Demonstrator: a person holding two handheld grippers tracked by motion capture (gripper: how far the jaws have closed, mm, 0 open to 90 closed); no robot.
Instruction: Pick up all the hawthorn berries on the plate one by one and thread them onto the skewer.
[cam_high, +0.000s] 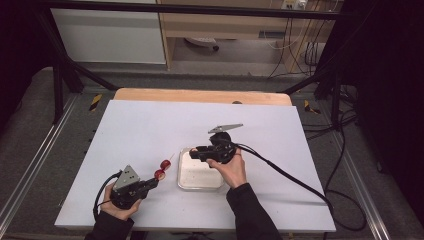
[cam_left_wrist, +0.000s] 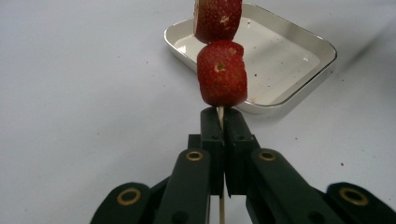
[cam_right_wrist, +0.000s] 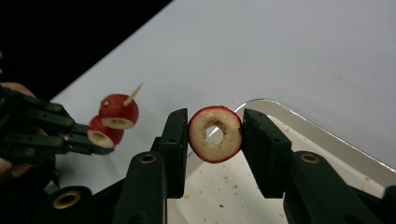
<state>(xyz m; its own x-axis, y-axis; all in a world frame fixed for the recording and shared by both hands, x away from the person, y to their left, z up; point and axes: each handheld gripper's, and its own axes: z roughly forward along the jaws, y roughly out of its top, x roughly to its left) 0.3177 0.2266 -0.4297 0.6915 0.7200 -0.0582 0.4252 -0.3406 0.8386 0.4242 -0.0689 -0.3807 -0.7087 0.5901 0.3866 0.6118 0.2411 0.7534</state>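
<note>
White tabletop (cam_high: 150, 125) is carrying a shallow white tray (cam_high: 200, 175), sitting just ahead of the left jaws and directly under the right ones. Right gripper (cam_right_wrist: 215, 135) is hovering over the tray's near corner, jaws clamping a cored red fruit slice (cam_right_wrist: 215, 134) by its rim, hole facing the camera. Left gripper (cam_left_wrist: 222, 122) is clenching a thin wooden skewer (cam_left_wrist: 220, 113) between its jaws, stick running up out of the tips. Two red fruit pieces (cam_left_wrist: 222, 72) are sitting threaded just above the jaw tips, stacked touching.
</note>
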